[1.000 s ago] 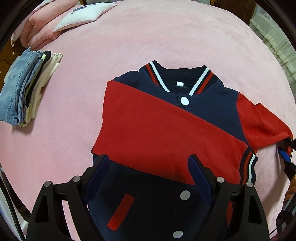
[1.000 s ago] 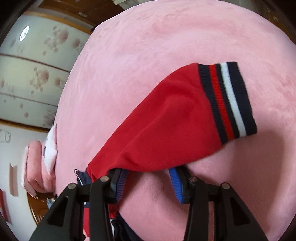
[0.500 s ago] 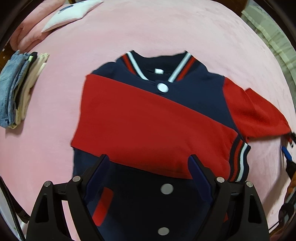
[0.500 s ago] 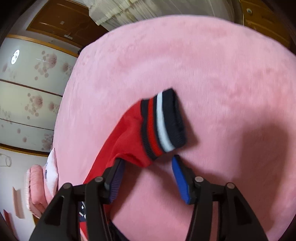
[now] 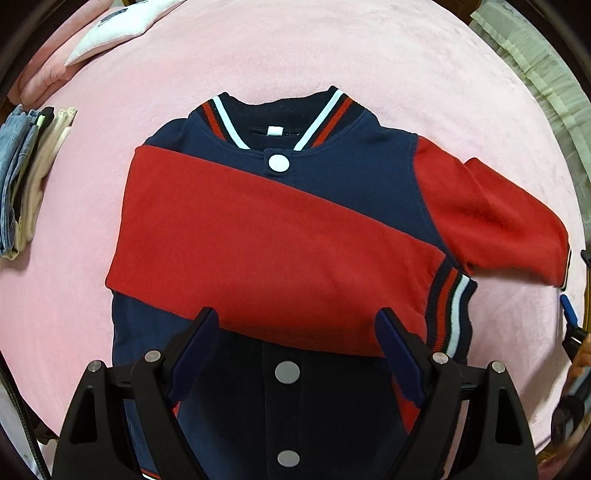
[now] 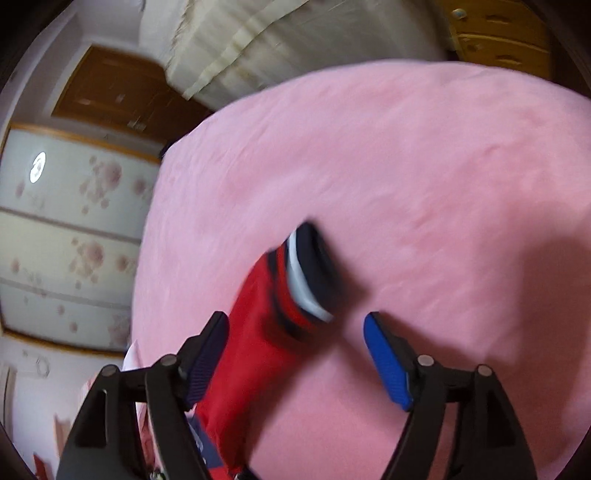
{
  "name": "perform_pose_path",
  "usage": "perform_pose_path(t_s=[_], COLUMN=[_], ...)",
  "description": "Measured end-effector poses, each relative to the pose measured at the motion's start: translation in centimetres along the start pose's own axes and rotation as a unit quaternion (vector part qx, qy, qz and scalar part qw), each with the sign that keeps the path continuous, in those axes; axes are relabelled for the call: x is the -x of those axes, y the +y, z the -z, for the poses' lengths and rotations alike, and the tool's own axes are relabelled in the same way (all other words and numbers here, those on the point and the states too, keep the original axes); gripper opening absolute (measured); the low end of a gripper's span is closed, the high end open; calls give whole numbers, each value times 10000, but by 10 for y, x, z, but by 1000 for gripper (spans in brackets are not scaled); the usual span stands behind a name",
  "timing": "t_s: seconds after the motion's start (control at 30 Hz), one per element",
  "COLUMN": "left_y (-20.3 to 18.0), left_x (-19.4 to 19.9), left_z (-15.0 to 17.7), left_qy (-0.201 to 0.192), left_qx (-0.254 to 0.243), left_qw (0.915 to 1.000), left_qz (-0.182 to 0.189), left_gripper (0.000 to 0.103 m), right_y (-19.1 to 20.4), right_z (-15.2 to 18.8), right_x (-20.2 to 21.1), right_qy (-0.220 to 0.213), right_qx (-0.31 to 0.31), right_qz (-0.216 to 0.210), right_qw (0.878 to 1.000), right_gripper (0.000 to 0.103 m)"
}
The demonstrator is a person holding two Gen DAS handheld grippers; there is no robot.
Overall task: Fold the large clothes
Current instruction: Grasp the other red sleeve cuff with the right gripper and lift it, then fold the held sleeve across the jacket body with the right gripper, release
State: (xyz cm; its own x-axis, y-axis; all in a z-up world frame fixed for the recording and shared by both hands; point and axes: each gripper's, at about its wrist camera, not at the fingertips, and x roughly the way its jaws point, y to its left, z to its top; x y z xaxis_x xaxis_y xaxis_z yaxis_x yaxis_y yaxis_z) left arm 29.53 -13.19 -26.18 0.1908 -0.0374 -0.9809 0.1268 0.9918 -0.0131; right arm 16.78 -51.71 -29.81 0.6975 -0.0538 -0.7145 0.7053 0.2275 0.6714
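A navy and red varsity jacket [image 5: 332, 184] lies front up on the pink bed cover [image 5: 332, 48]. Its one red sleeve [image 5: 258, 240] is folded across the chest, striped cuff at the right. The other red sleeve [image 5: 491, 218] sticks out to the right. My left gripper [image 5: 297, 339] is open and empty above the jacket's lower front. My right gripper [image 6: 295, 343] is open, and the outstretched sleeve [image 6: 255, 354] with its striped cuff [image 6: 306, 273] lies between its fingers, not clamped. A blue fingertip of it shows at the left wrist view's right edge [image 5: 569, 310].
A stack of folded jeans and pale clothes [image 5: 26, 173] lies at the bed's left side. Pink and white pillows [image 5: 92, 33] sit at the far left. Curtains [image 6: 277, 44] and wooden furniture [image 6: 498, 33] stand beyond the bed.
My right gripper has opened wider and drawn back and tilted up; the sleeve has dropped from it and its cuff lies nearer the fingers. The left view has shifted slightly over the jacket.
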Motion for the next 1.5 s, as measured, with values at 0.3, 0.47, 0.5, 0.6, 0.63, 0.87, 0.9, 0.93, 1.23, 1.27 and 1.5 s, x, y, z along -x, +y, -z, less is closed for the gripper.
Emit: perform_pose_path(t_s=[0.3, 0.47, 0.5, 0.6, 0.63, 0.87, 0.9, 0.93, 1.23, 1.27, 1.5], left_y=[3, 12, 15, 26, 31, 77, 86, 91, 146, 150, 154], left_x=[20, 45, 50, 68, 74, 103, 105, 106, 92, 90, 67], left_z=[16, 39, 44, 58, 63, 88, 90, 91, 68, 63, 34], left_qy=[-231, -475, -517, -724, -793, -990, -1062, -1085, -1045, -1047, -1022], left_qx=[-62, -78, -93, -61, -15, 512, 572, 600, 1327, 1413, 1506], left_qw=[9997, 9988, 9986, 9973, 9967, 9932, 9918, 9910, 9828, 9817, 9816], left_qz=[5, 44, -7, -133, -166, -337, -427, -497, -746, -728, -576], left_gripper=[85, 85, 85, 85, 85, 85, 85, 85, 85, 85, 85], right_y=[23, 39, 50, 81, 90, 179, 190, 203, 247, 242, 201], right_z=[-15, -15, -12, 1, 5, 62, 70, 85, 212, 227, 261], right_x=[-28, 11, 23, 52, 58, 73, 72, 70, 8, -3, -45], right_qy=[414, 9, -132, -249, -249, 208, 303, 456, 2159, 2375, 3080], right_qx=[813, 1097, 1274, 1729, 1847, 2762, 2856, 2979, 3753, 3828, 3909], right_qz=[935, 331, 135, -342, -480, -1662, -1803, -1966, -2301, -2192, -1359], right_qw=[9914, 9934, 9917, 9840, 9813, 9464, 9408, 9330, 8715, 8655, 8566], right_gripper=[16, 7, 7, 6, 6, 6, 6, 6, 6, 7, 11])
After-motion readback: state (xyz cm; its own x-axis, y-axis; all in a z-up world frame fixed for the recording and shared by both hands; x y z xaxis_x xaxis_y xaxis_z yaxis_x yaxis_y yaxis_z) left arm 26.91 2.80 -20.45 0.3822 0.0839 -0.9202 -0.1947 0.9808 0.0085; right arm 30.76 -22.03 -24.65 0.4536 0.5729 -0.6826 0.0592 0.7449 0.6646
